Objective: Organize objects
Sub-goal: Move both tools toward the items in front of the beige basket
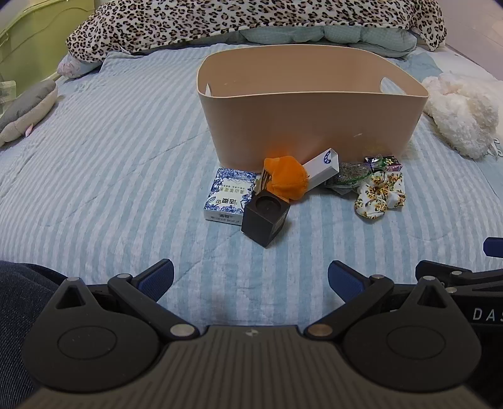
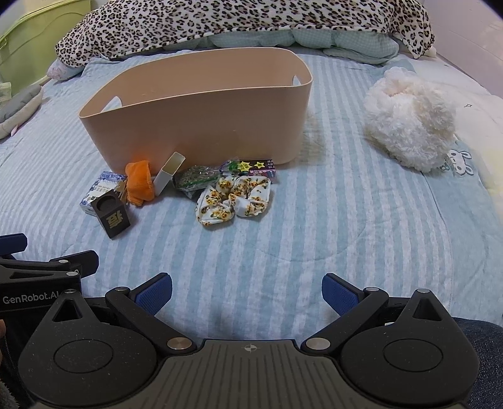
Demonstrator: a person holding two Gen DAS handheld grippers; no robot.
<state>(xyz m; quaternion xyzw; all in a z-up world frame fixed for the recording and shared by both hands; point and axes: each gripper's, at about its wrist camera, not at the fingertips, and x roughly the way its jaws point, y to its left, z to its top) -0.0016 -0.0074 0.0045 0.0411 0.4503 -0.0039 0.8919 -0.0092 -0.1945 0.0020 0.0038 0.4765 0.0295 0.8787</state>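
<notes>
A beige plastic bin (image 1: pixel 311 122) stands on the striped bed; it also shows in the right wrist view (image 2: pixel 201 126). In front of it lie a blue-and-white box (image 1: pixel 228 196), a dark wooden block (image 1: pixel 265 218), an orange cloth (image 1: pixel 286 181), a white slim box (image 1: pixel 323 168), a green packet (image 1: pixel 345 176), a purple packet (image 1: pixel 382 162) and a floral scrunchie (image 1: pixel 380 195). The scrunchie (image 2: pixel 234 198) and block (image 2: pixel 111 217) show in the right wrist view too. My left gripper (image 1: pixel 250 278) is open and empty, short of the block. My right gripper (image 2: pixel 246 291) is open and empty, short of the scrunchie.
A white fluffy plush (image 2: pixel 411 122) lies right of the bin. A leopard-print blanket (image 1: pixel 251 22) is heaped at the far end. A grey plush (image 1: pixel 28 107) lies at the left edge, by a green cabinet (image 1: pixel 28 34). Striped bedding (image 2: pixel 345 236) stretches before both grippers.
</notes>
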